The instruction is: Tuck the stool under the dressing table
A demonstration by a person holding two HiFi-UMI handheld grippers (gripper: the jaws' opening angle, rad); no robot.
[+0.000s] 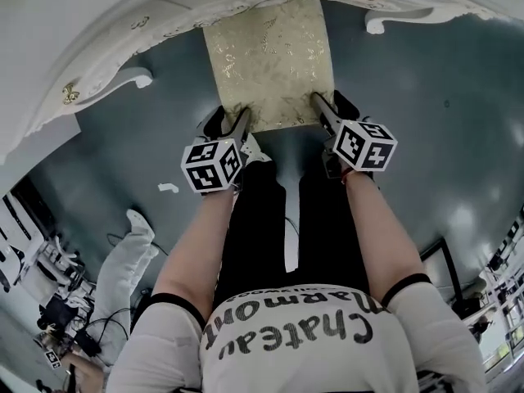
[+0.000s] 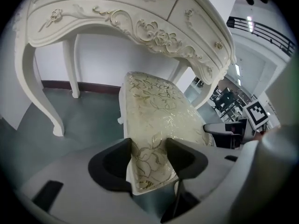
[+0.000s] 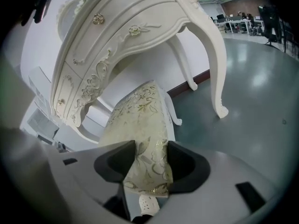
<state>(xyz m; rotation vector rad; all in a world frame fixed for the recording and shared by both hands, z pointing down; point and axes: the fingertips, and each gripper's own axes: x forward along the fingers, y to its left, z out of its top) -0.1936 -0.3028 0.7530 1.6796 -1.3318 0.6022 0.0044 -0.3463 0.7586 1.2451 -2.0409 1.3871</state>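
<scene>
Left gripper pinches the stool at its near-left seat corner. Bite looks shallow, so the padding may squirm out under a push. Stool sits part-way under the dressing table: far end beneath the front rail, near end out over the floor. Right gripper is clamped on the near-right corner, same slip risk. Uneven push likely yaws the stool into the table's right front leg.
</scene>
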